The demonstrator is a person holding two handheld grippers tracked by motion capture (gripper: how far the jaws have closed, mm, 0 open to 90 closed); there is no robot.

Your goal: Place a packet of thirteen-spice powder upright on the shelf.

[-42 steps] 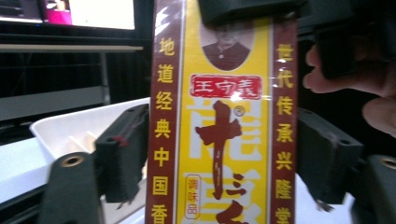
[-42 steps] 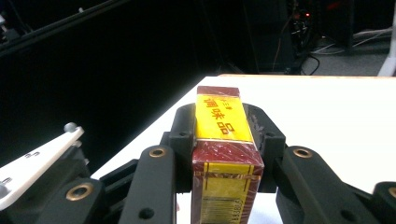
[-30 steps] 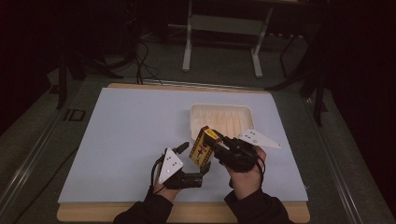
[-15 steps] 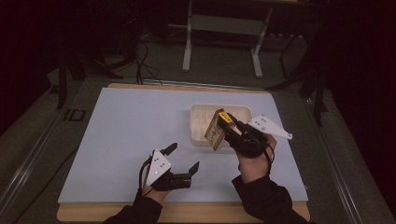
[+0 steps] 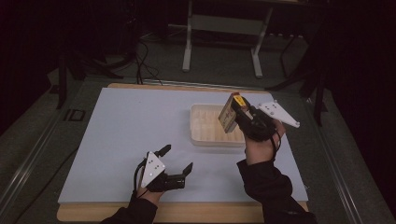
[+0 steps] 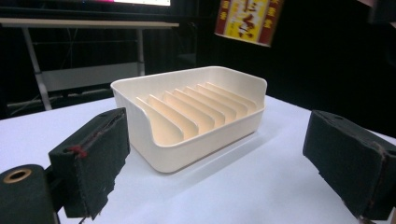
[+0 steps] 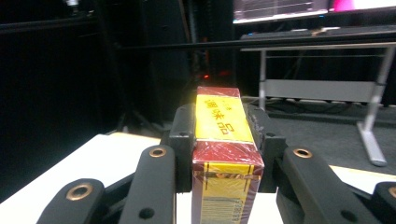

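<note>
Lifted box (image 5: 229,113) now hangs over seemingly empty tray (image 5: 205,135).

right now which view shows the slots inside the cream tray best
The left gripper view: the tray sits close, its upright dividers clear. The high view shows the tray small, partly behind the box in the right gripper.

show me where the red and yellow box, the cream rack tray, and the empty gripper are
Box (image 7: 224,140): right gripper view, its top face between the jaws.
Tray (image 6: 196,154): left gripper view, its front wall.
Left gripper (image 5: 176,161): high view, the gap between its open fingertips.
</note>
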